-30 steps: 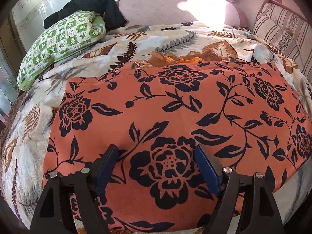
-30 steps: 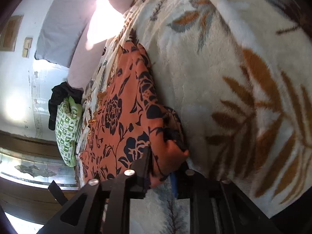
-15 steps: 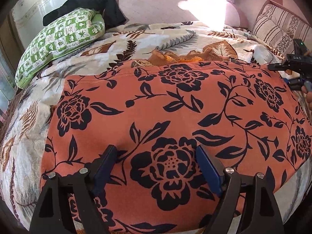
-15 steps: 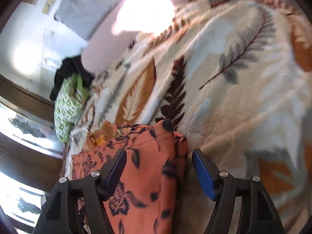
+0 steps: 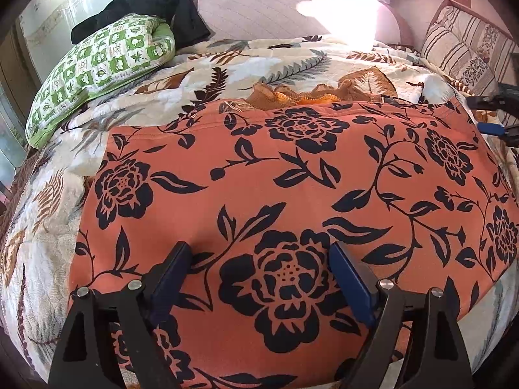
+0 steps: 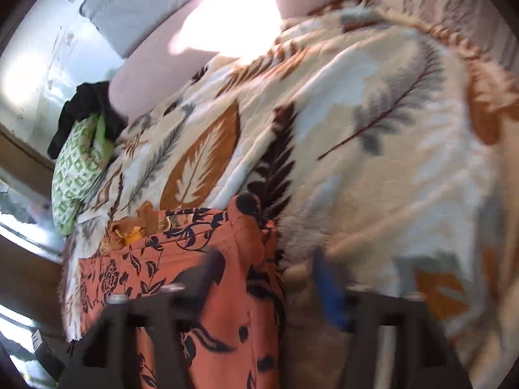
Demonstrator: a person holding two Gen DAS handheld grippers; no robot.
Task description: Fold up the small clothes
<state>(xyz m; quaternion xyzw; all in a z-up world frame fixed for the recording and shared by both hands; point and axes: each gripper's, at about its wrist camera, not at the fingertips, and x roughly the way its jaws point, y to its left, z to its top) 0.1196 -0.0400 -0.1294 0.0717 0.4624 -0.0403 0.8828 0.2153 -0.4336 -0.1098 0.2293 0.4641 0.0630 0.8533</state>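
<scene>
An orange garment with a black flower print (image 5: 275, 178) lies spread flat on the bed. My left gripper (image 5: 261, 256) is open and empty, its blue-padded fingers (image 5: 172, 269) resting over the garment's near edge. In the right wrist view the same garment (image 6: 227, 291) shows its far right corner. My right gripper (image 6: 264, 265) is open and empty just above that corner; the view is blurred. The right gripper also shows at the right edge of the left wrist view (image 5: 496, 113). A small orange-brown cloth (image 5: 308, 95) lies bunched behind the garment.
A leaf-patterned blanket (image 5: 227, 64) covers the bed. A green checked pillow (image 5: 97, 68) with a black cloth (image 5: 146, 9) on it lies at the far left. A striped cushion (image 5: 464, 45) stands at the far right. A pale headboard (image 5: 275, 9) is behind.
My right gripper has let go of the garment's corner, opened, and swung up to face the far end of the bed. My left gripper has stayed open in place.
</scene>
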